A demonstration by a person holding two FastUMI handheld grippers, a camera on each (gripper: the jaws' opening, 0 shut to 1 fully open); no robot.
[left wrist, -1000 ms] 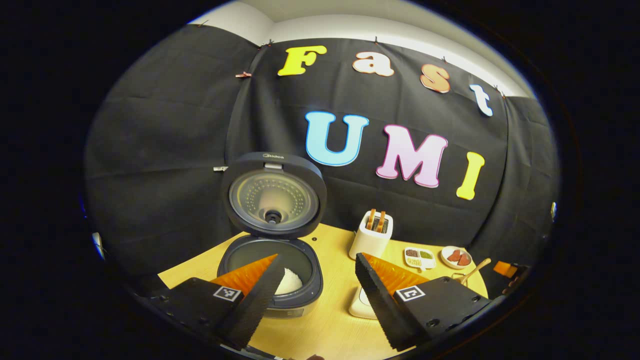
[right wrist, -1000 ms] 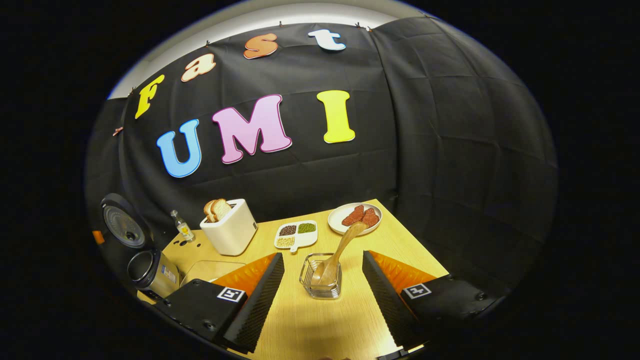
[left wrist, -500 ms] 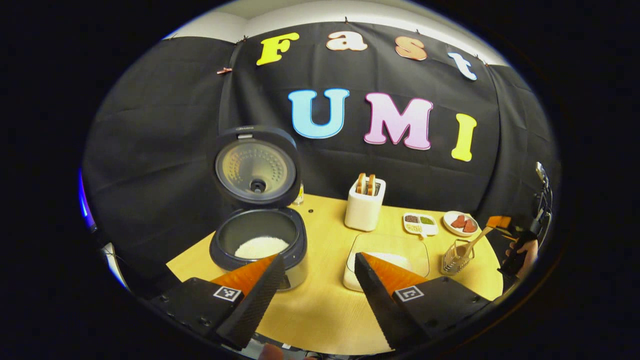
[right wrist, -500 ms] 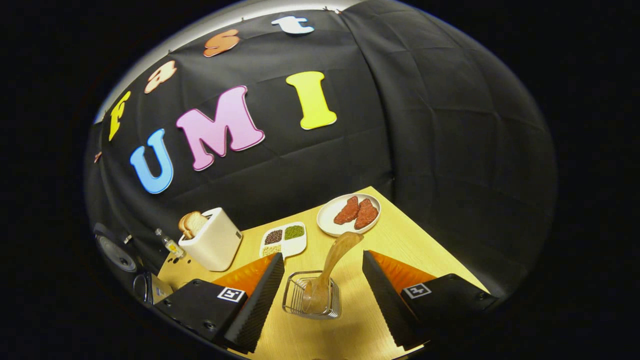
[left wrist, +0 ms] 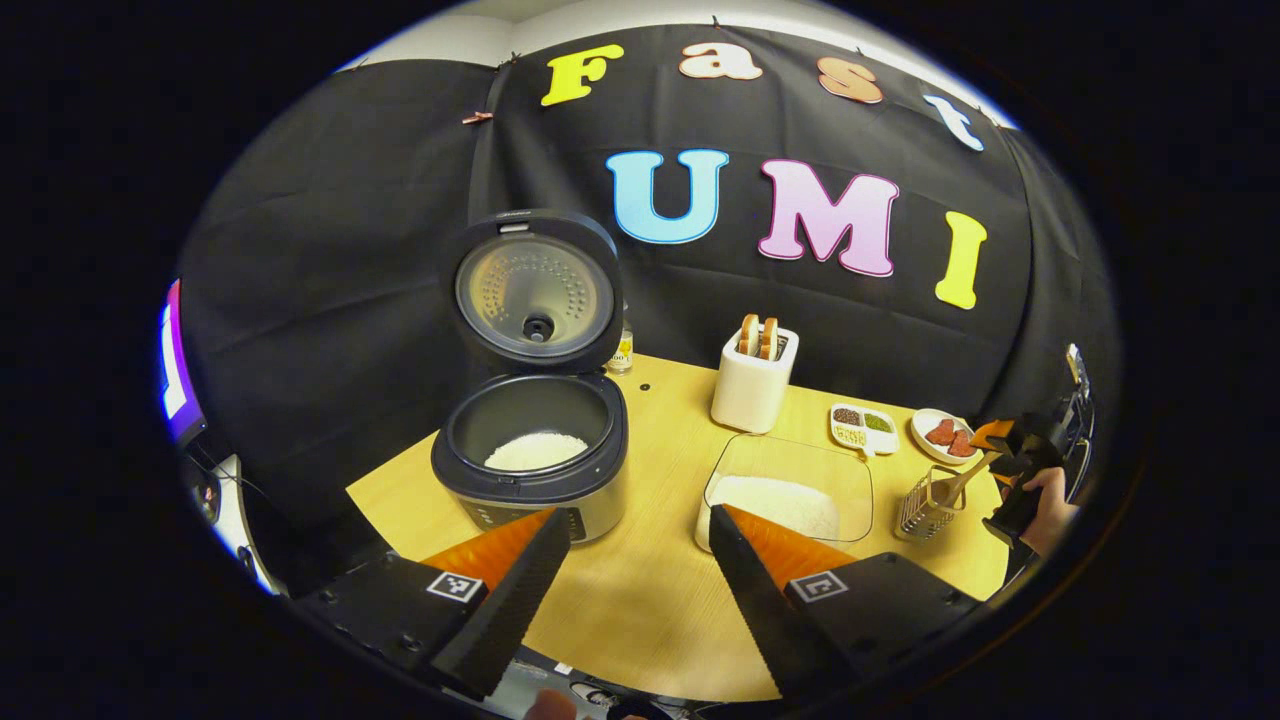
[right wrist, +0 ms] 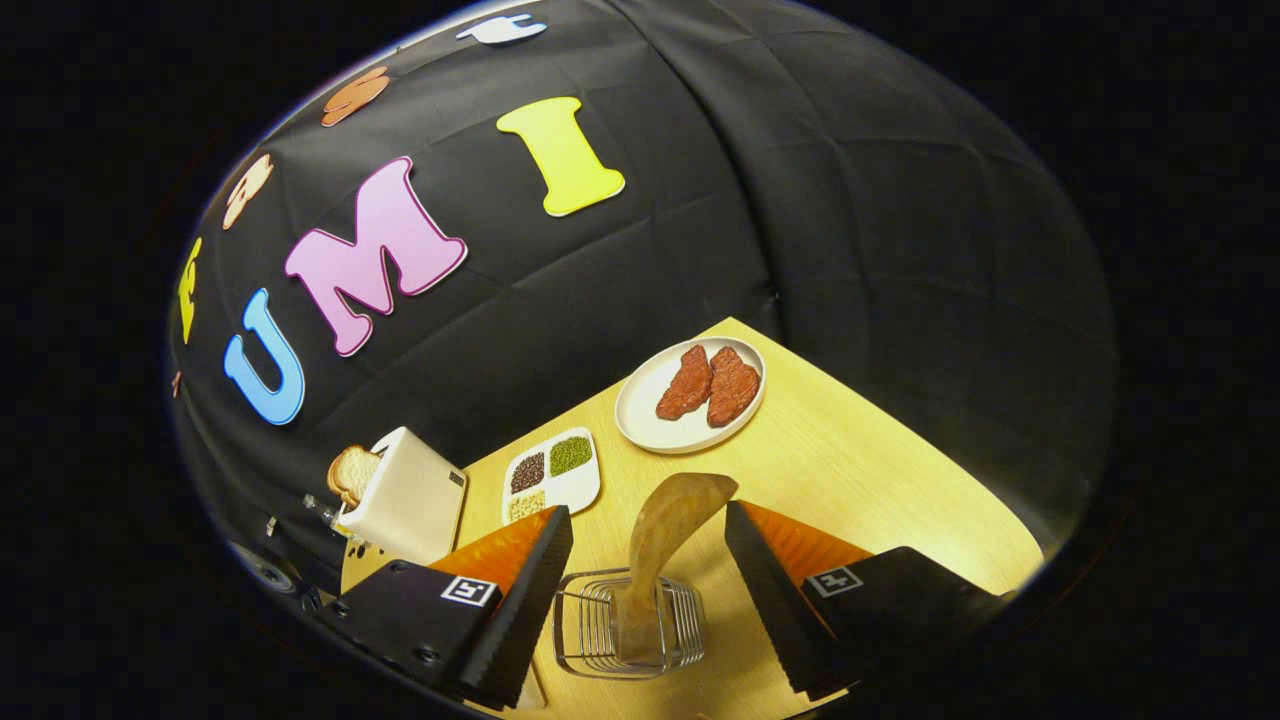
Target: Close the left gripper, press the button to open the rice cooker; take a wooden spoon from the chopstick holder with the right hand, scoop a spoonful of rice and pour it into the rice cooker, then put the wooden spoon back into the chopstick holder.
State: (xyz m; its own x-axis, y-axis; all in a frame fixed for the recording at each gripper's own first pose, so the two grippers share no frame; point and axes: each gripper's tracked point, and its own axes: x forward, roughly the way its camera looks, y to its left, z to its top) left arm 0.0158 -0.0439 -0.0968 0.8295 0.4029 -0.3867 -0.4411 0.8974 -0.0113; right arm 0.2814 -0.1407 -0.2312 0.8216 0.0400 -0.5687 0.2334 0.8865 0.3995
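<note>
Wooden spoon (right wrist: 665, 535) stands in the chopstick holder (right wrist: 628, 630), a wire basket, handle end leaning up and away between the right gripper (right wrist: 648, 528) fingers. Spoon sits in the gap; neither finger touches it. Right gripper jaws spread wide, nothing held. Holder sits low between the fingers, close to the camera.

Just past the right gripper's tips: white plate (right wrist: 690, 395) with two reddish pieces, ahead and slightly right. Divided dish (right wrist: 552, 473) of beans ahead-left, toaster (right wrist: 405, 495) with bread further left. All on the wooden table (right wrist: 860, 470).

Left gripper (left wrist: 638, 532) jaws also wide apart, holding nothing, raised over the near table edge. Rice cooker (left wrist: 533, 455) is ahead of its left finger, lid (left wrist: 535, 292) swung fully up, white rice visible in the pot. Glass tray of rice (left wrist: 790, 490) lies ahead of its right finger, just right of the cooker. Toaster (left wrist: 753, 378) beyond the tray.

From the left gripper view, far right: a hand (left wrist: 1045, 495) holding the right gripper (left wrist: 1010, 450) right at the chopstick holder (left wrist: 928, 503), with the spoon (left wrist: 965, 475) handle reaching up toward it. Exact contact there too small to tell.
</note>
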